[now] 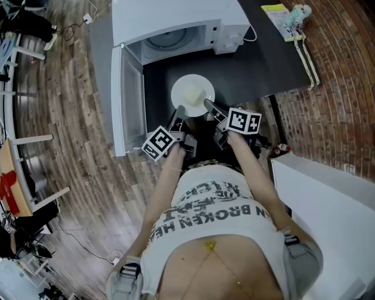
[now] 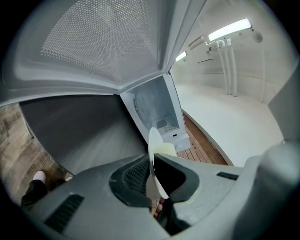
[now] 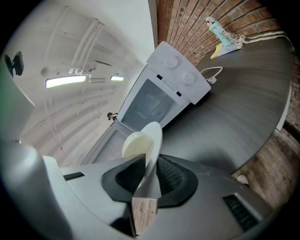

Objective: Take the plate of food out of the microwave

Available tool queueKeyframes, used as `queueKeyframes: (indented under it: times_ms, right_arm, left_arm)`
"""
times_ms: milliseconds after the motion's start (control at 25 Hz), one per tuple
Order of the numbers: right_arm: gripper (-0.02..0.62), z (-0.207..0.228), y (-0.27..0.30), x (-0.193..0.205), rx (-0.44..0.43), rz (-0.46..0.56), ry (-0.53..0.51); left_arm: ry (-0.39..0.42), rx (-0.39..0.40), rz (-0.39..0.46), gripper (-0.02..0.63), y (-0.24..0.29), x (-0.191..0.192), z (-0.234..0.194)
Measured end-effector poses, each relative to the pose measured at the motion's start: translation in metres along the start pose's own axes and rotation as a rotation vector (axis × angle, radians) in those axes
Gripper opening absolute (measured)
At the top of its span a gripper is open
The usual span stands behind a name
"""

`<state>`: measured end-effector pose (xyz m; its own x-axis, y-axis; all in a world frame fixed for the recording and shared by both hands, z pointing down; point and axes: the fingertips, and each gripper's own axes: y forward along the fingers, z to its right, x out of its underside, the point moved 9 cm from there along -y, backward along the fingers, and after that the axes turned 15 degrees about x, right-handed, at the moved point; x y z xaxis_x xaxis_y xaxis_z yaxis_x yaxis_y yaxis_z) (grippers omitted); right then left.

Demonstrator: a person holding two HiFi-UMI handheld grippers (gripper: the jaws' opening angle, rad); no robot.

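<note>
A white plate [image 1: 192, 94] carrying a pale slab of food [image 1: 195, 91] hangs over the dark table [image 1: 258, 64], just in front of the open white microwave [image 1: 176, 26]. My left gripper [image 1: 179, 111] is shut on the plate's near-left rim and my right gripper [image 1: 209, 104] on its near-right rim. In the left gripper view the plate [image 2: 153, 150] runs edge-on between the pads of the left gripper [image 2: 151, 171], with the food [image 2: 165, 149] on its right face. In the right gripper view the plate [image 3: 153, 140] is likewise pinched by the right gripper [image 3: 149, 171], and the food [image 3: 135, 143] lies to the left.
The microwave door [image 1: 130, 99] stands swung out to the left over the wooden floor. A yellow packet and a small bottle [image 1: 288, 17] lie at the table's far right, with a cable [image 1: 249, 32] by the microwave. A white counter [image 1: 328, 199] is at my right.
</note>
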<state>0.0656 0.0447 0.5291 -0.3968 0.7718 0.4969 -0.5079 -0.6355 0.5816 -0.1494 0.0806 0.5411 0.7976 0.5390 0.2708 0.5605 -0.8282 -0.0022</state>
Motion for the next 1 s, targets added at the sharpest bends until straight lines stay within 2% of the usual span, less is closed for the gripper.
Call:
queueKeyframes:
  times_ms: [280, 560, 760, 1000]
  right_arm:
    - [0.071, 0.004, -0.009, 0.014, 0.007, 0.022, 0.037]
    - [0.069, 0.014, -0.014, 0.007, -0.011, 0.031, 0.041]
    - [0.067, 0.026, -0.018, -0.007, -0.036, 0.006, 0.026]
    - [0.067, 0.049, -0.036, -0.018, -0.053, -0.041, 0.004]
  left_arm:
    - [0.001, 0.011, -0.032, 0.031, -0.006, 0.005, -0.001]
    - [0.021, 0.013, -0.034, 0.031, 0.002, 0.014, 0.004]
    - [0.026, -0.005, 0.015, 0.031, 0.012, 0.028, 0.011]
    - [0.016, -0.030, 0.073, 0.031, 0.018, 0.063, 0.022]
